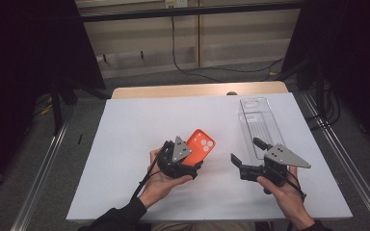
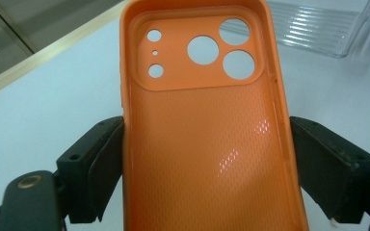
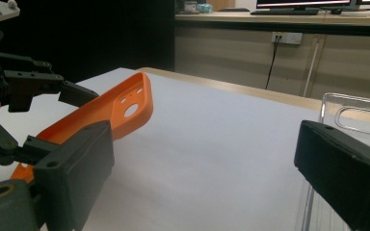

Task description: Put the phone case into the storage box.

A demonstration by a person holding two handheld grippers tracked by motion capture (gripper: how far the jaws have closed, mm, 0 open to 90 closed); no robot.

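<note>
Holding the orange silicone phone case (image 1: 200,146) by its two long edges, the left gripper (image 1: 189,161) keeps it lifted near the middle of the white table (image 1: 135,144). In the left gripper view both black pads press against the sides of the orange silicone phone case (image 2: 207,139), whose inner, textured face and camera cut-outs point toward the camera, the camera end farthest from the jaws. The right gripper (image 1: 244,150) hovers just to the right with its jaws standing wide and nothing between them; in the right gripper view the table shows through the gap, and the orange silicone phone case (image 3: 120,108) lies slanted at the left. Its near jaw tip sits beside the clear ribbed plastic tray (image 1: 260,127), which lies on the far right part of the table.

Judging by this, the step in hand is carrying the case, with the tray a likely target or a hand-over to the empty gripper. Either way, the next move calls for bringing the case level and lined up with the tray's long axis, or for the free jaws to close on its far end before the left lets go.
</note>
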